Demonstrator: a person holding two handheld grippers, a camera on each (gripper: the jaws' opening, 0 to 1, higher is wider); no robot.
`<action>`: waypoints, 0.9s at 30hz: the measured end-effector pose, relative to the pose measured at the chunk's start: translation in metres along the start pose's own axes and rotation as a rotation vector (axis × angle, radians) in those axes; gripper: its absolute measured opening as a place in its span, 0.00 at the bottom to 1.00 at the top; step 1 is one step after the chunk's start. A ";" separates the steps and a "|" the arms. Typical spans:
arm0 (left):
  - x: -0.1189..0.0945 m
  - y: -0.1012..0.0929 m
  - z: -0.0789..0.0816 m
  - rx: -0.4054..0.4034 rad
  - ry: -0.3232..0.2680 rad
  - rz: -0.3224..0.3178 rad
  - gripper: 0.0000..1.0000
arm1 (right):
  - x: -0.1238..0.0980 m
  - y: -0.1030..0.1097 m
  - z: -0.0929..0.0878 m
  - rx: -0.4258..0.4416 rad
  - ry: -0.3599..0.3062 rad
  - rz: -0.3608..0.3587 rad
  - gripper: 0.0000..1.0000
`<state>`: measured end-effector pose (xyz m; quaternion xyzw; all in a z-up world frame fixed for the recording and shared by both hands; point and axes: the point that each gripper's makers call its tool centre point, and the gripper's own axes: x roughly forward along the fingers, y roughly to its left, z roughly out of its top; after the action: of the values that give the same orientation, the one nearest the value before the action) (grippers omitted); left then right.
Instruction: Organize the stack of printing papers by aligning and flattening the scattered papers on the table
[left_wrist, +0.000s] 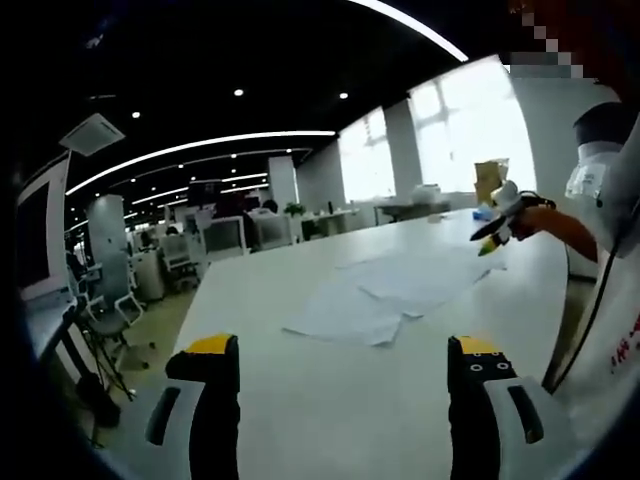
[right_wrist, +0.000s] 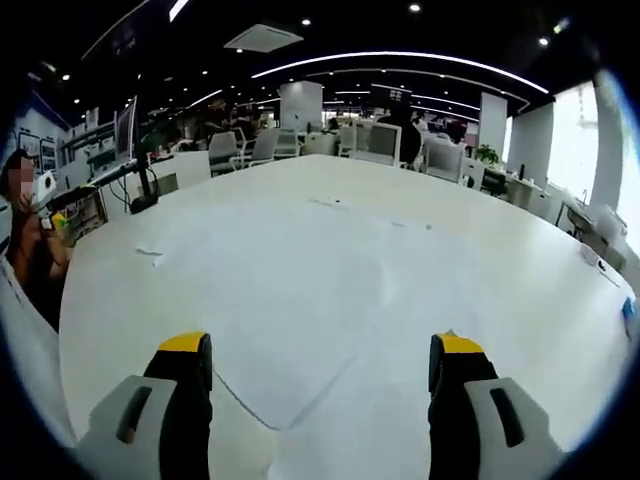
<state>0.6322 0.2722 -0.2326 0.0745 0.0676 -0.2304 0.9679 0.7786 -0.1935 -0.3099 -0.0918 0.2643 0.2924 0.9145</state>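
No legible text, label, brand or number found. Red marks stand on a white sleeve (left_wrist: 622, 350) at the edge of the left gripper view (cut off and blurred, characters not readable).

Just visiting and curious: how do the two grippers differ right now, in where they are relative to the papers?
The left gripper hangs back from the scattered papers, which lie well ahead of it. The right gripper hovers right over a sheet, its edge running between the jaws. Both are open, empty, with yellow-tipped black jaws.
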 end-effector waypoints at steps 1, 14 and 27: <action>-0.001 0.000 0.000 0.000 0.000 0.001 0.88 | 0.001 0.001 0.000 0.001 0.002 0.002 0.85; -0.004 -0.001 -0.003 -0.010 -0.002 0.004 0.88 | 0.012 0.006 0.003 -0.009 0.012 0.020 0.84; -0.009 0.002 -0.003 -0.010 0.002 0.015 0.88 | 0.018 0.011 -0.001 -0.012 0.030 0.033 0.84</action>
<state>0.6249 0.2781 -0.2340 0.0705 0.0693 -0.2225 0.9699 0.7845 -0.1761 -0.3206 -0.0974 0.2776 0.3079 0.9048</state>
